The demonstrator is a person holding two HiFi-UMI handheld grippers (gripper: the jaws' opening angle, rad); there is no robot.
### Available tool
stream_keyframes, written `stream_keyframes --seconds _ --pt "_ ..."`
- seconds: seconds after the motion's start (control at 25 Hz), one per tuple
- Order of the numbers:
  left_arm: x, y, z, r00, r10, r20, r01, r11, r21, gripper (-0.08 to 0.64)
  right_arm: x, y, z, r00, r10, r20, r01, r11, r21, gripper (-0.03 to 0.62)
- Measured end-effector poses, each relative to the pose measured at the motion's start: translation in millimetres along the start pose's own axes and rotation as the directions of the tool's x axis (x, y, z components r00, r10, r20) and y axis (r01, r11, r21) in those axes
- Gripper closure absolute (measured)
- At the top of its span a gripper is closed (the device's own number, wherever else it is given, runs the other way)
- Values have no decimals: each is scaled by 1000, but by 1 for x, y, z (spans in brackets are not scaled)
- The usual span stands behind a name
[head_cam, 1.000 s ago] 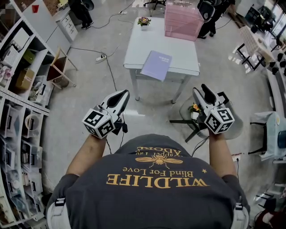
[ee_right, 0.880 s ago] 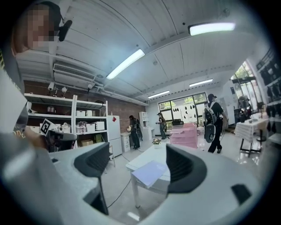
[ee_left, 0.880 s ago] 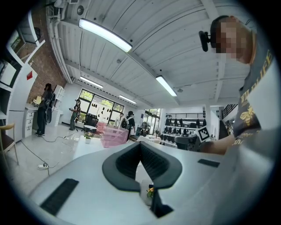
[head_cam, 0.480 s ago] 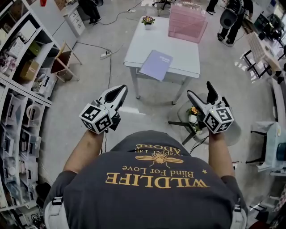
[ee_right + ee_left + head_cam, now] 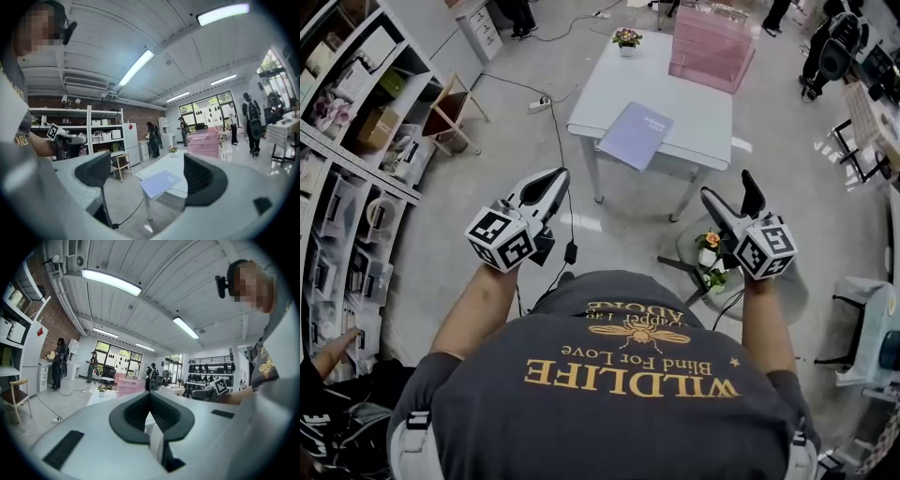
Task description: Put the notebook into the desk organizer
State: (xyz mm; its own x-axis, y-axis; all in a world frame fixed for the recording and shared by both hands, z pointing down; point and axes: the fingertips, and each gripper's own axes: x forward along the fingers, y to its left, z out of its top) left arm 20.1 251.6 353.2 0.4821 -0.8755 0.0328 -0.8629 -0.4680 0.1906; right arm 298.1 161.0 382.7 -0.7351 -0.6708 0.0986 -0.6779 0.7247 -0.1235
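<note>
A purple notebook [image 5: 636,134] lies on the near edge of the white table [image 5: 694,103], overhanging it a little; it also shows in the right gripper view [image 5: 159,183]. The pink desk organizer [image 5: 712,47] stands at the table's far right corner. Both grippers are held in the air well short of the table, in front of the person's chest. My left gripper [image 5: 553,180] is shut and empty, its pads meeting in the left gripper view [image 5: 150,397]. My right gripper [image 5: 729,192] stands wide open with nothing between its fingers, framing the notebook from a distance [image 5: 149,174].
A small flower pot [image 5: 626,38] sits at the table's far left corner. Storage shelves [image 5: 347,187] line the left side, with a wooden chair [image 5: 450,112] beside them. A low round stand with potted plants [image 5: 711,258] is below my right gripper. Cables and a power strip [image 5: 539,103] lie on the floor.
My right gripper's jaws have opened wide. Both grippers have risen slightly, and the table now sits a little further right in the head view.
</note>
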Motion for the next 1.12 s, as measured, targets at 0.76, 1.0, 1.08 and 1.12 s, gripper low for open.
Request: stream_keyframes --seconds 0.76,1.0,1.08,1.12 --pt "137 278 41 941 -334 -59 336 942 19 558 255 -13 23 957 -290 -21 290 957 4 123" --pt "179 327 50 912 -403 -79 404 915 -3 558 303 -28 31 935 -350 -52 351 936 16 123" --pt "192 334 48 906 -414 -86 414 910 -13 558 311 -36 29 934 -350 -68 353 935 25 123" --pt "198 336 46 905 -416 -90 416 909 -19 558 315 -40 28 935 -348 -76 351 936 31 123"
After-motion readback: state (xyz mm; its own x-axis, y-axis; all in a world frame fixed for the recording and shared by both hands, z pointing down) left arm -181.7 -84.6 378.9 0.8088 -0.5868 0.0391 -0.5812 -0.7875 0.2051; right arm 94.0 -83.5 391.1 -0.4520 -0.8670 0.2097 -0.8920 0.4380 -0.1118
